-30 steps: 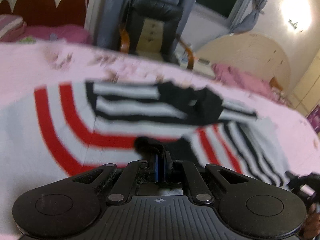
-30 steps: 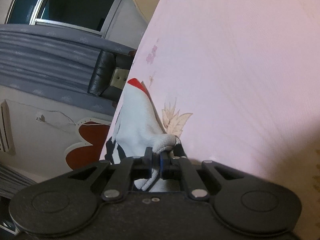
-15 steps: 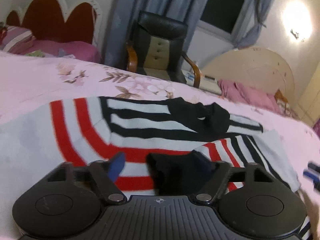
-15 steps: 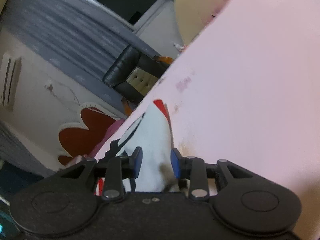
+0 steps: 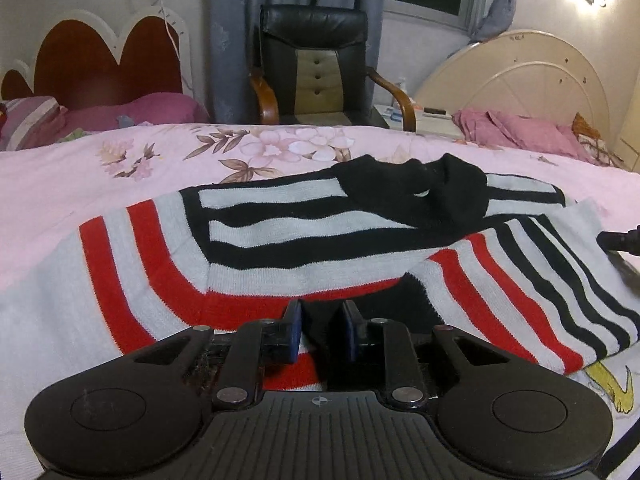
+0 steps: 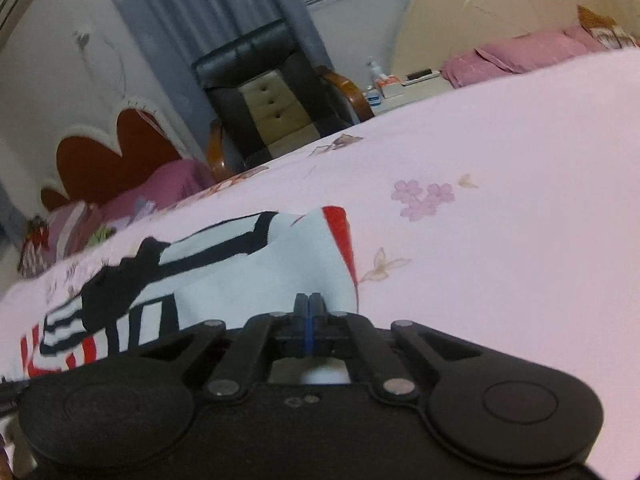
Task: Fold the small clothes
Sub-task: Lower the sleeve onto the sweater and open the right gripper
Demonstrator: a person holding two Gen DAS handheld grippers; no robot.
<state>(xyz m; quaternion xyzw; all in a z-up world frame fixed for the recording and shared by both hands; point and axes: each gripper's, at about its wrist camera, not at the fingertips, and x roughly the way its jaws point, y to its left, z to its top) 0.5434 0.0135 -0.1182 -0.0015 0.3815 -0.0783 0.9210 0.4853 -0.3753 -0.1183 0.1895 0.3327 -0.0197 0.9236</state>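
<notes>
Left wrist view showed the left gripper point(image 5: 319, 330) with fingers apart, low over the striped sweater point(image 5: 304, 236), which lay on the pink bedsheet point(image 5: 60, 184) just beyond them. The right gripper point(image 6: 308, 312), fingers pressed together, held nothing. A fold seemed just laid; the next move probably needs a new grasp on an edge.

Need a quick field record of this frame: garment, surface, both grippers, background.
garment: striped knit sweater, grey with red and black bands, lying partly folded, black collar area on top
surface: pink floral bedspread
left gripper: open, fingers apart low over the sweater's near edge, nothing clamped
right gripper: shut, blue pads together at the sweater's pale edge; whether cloth is pinched cannot be told
background: black armchair with wooden arms, grey curtains, red headboard
</notes>
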